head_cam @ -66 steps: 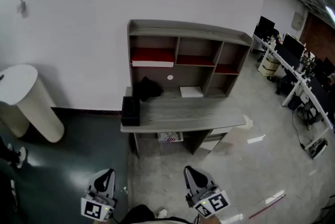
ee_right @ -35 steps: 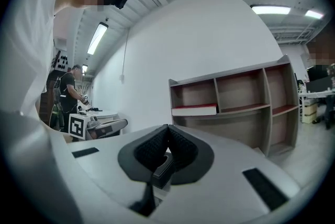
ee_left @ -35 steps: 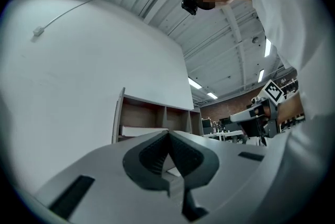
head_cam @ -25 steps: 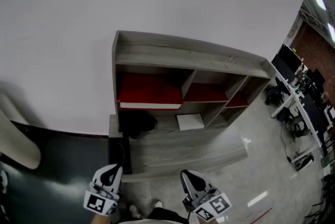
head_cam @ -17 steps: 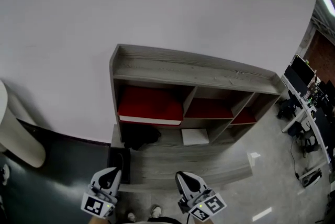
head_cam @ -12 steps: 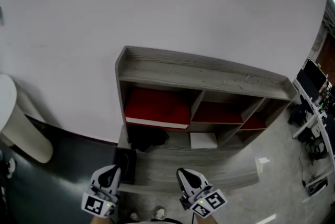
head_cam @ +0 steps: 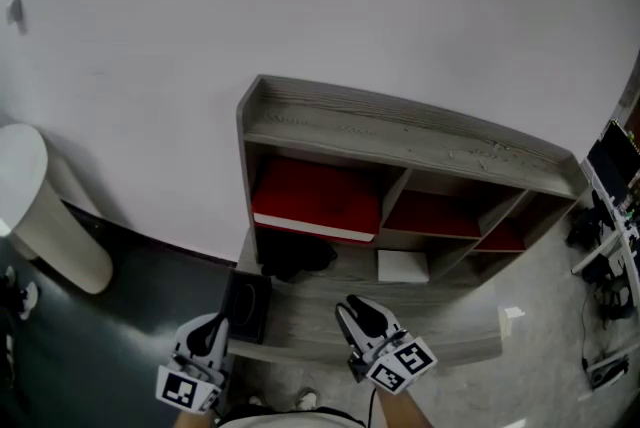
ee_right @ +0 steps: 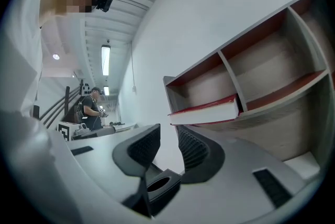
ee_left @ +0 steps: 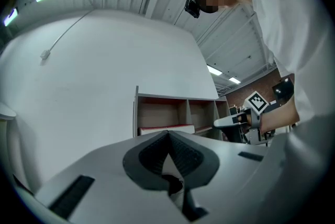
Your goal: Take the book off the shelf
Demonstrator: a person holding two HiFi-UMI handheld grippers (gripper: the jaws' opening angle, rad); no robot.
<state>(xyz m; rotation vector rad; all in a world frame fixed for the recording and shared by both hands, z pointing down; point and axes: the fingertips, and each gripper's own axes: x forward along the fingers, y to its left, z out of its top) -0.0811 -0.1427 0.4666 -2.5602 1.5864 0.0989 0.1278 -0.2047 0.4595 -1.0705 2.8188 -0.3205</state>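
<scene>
A red book [head_cam: 318,201] with white page edges lies flat in the left compartment of the grey shelf unit [head_cam: 400,131]. In the right gripper view the book [ee_right: 207,110] shows just beyond the jaws, apart from them. My right gripper [head_cam: 354,306] hovers over the desk's front edge, and in its own view [ee_right: 168,136] the jaws have just been opening to a narrow gap with nothing between them. My left gripper [head_cam: 214,326] hangs lower left, off the desk's front corner, and in its own view [ee_left: 168,134] the fingertips meet on nothing.
The shelf stands on a grey desk [head_cam: 330,316] against a white wall. On the desk are a black box [head_cam: 248,304], a dark bundle [head_cam: 297,259] and a white pad [head_cam: 402,266]. A white round stand [head_cam: 40,206] is at the left.
The shelf has drawn closer and shifted right in the head view. My right gripper has advanced over the desk edge. The left gripper stays low at the left.
</scene>
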